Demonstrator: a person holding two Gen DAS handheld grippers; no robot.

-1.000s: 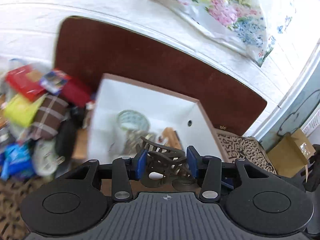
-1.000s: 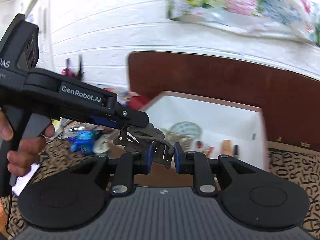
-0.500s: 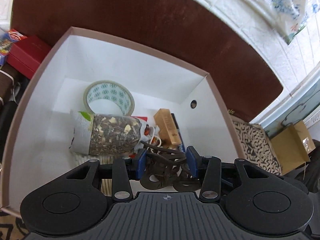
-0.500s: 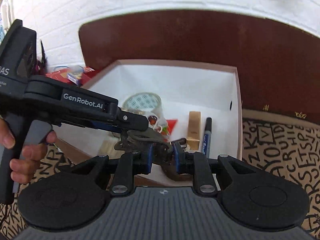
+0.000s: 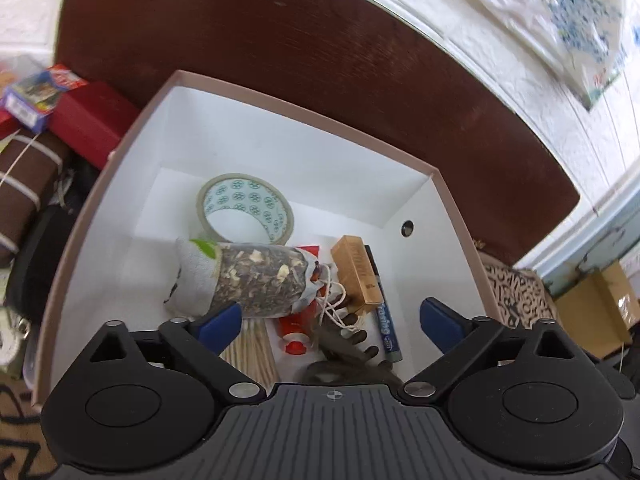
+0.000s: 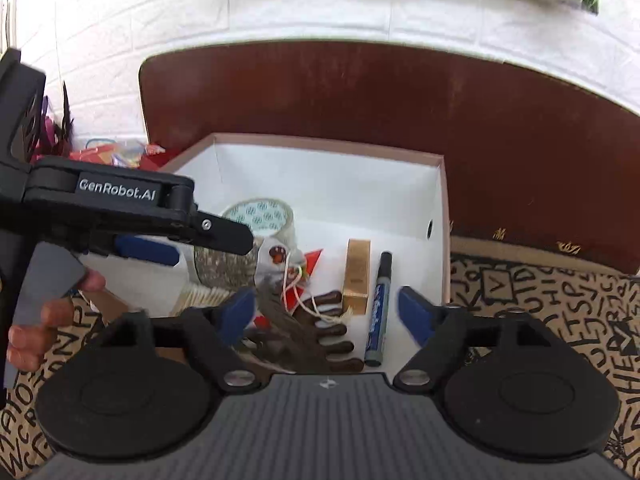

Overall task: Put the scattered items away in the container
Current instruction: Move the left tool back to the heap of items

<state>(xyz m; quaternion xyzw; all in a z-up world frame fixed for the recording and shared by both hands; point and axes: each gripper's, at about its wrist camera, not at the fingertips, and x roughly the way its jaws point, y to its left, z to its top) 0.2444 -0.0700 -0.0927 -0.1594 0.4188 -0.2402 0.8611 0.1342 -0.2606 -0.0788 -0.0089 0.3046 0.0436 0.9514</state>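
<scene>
White cardboard makes the inside of the box, the biggest thing here and the place where the scattered things go. It looks light and a bit bendy, so I would not lean on its rim. It sits on a mat covered in letters.

Next in size is the pouch full of dried bits. It looks soft and squashy, with a thin string at one end. I think a gentle squeeze round its middle would work best.

Behind it leans the roll of tape. It looks stiff and round, so it may roll away. Pinching through its ring seems safest.

Then comes the brown hair claw. It lies at the near end of the box, just below both tools. It is hard plastic with thin teeth, light, and probably slippery. The teeth could snap or snag the string, so I would hold its thick back.

Beside it lie a gold stick box and a blue marker, both stiff and easy to pinch across.

The left gripper and the right gripper have both just spread their jaws wide. Nothing is held now; the claw lies loose under them.

More things still wait left of the box, like a red case.
</scene>
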